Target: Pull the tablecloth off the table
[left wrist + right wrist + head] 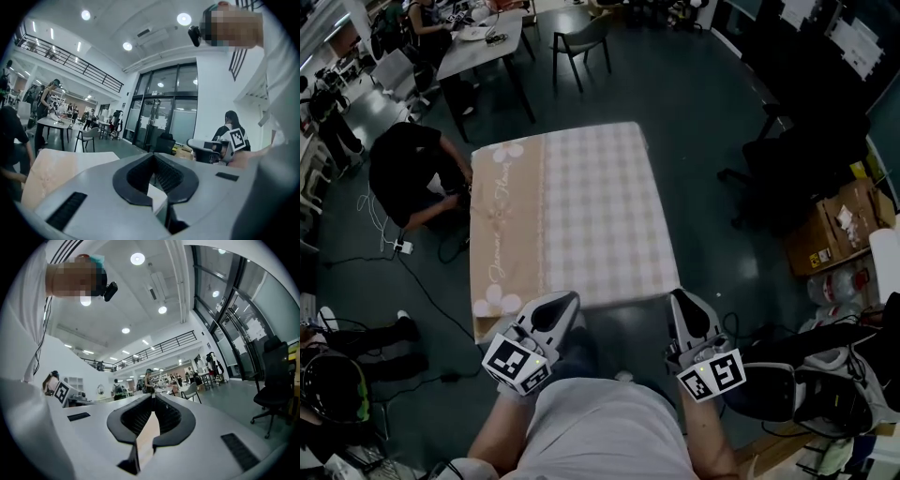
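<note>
- The tablecloth point(591, 216) is lying flat across the table and covering its whole top, so the table itself is staying hidden; the cloth's edges are hanging a little past the top.
- Dark bare floor is running along the far edge and most of the right edge, leaving room there.
- One person in black point(411, 173) is crouching just beside the left edge, with cables point(422, 281) trailing on the floor near the near left corner.
- One black office chair point(797, 155) and one open cardboard box point(839, 225) are standing apart from the right edge.
- One grey chair point(581, 39) and one other table point(487, 42) are standing well beyond the far edge.
- There is one cloth: pale checks over most of it, with a beige band along the left side carrying white flowers and script.
- Two grippers are working at the near edge.
- The left gripper point(555, 312) is pinching the cloth's near hem, inward from the near left corner, jaws pressed together on a pale fold.
- The right gripper point(687, 309) is pinching the hem at the near right corner, jaws clamped on a beige fold.
</note>
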### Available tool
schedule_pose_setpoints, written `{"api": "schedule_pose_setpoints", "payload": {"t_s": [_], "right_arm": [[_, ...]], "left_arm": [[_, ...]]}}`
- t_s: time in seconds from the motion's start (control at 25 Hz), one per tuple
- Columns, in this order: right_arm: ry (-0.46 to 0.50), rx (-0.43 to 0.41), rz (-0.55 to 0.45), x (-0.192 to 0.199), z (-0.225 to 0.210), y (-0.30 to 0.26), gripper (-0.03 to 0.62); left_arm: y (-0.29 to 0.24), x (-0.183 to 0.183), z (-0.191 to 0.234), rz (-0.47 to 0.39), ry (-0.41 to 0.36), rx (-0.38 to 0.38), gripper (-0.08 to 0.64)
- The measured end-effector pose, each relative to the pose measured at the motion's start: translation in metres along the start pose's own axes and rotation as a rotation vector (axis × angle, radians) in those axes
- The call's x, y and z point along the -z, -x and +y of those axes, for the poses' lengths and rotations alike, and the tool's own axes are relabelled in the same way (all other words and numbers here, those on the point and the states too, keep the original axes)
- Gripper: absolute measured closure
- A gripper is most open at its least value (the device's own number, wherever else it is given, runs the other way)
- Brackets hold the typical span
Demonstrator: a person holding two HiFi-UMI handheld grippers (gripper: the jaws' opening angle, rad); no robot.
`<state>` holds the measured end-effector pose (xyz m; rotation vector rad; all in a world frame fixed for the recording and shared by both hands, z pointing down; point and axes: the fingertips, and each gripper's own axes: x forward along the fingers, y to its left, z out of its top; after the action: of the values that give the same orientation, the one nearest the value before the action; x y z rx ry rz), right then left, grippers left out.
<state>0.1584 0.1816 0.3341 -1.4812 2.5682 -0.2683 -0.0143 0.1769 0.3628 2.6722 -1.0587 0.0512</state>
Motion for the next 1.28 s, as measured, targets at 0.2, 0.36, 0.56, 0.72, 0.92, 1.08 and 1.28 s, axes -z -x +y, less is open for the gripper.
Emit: {"api": "schedule_pose_setpoints", "payload": {"t_s": [0.2, 0.36, 0.56, 0.72, 0.92, 1.08, 1.28], "right_arm": [[0.008, 0.022, 0.022, 0.001, -0.002, -0.064, 0.560], [0.021, 0.046, 0.040, 0.002, -0.001, -0.106, 0.560], [0.055, 0.075, 0.088, 0.014, 0.000, -0.152, 0.560], [0.076, 0.086, 0.135, 0.029, 0.002, -0.182, 0.560], [0.078, 0.091, 0.168, 0.040, -0.003, -0.202, 0.560], [0.070, 0.089, 0.196, 0.049, -0.010, -0.210, 0.560], [0.054, 0.104, 0.221, 0.050, -0.039, -0.207, 0.560]], "left_arm": [[-0.017, -0.013, 0.076, 0.007, 0.025, -0.020, 0.549], [-0.020, -0.016, 0.132, 0.024, 0.048, -0.045, 0.548], [-0.019, -0.009, 0.196, 0.061, 0.033, -0.074, 0.548], [-0.014, 0.008, 0.244, 0.105, 0.028, -0.106, 0.548], [-0.022, 0.027, 0.281, 0.173, 0.020, -0.137, 0.548], [-0.039, 0.051, 0.297, 0.259, 0.009, -0.144, 0.502], [-0.079, 0.079, 0.307, 0.349, 0.034, -0.143, 0.407]]}}
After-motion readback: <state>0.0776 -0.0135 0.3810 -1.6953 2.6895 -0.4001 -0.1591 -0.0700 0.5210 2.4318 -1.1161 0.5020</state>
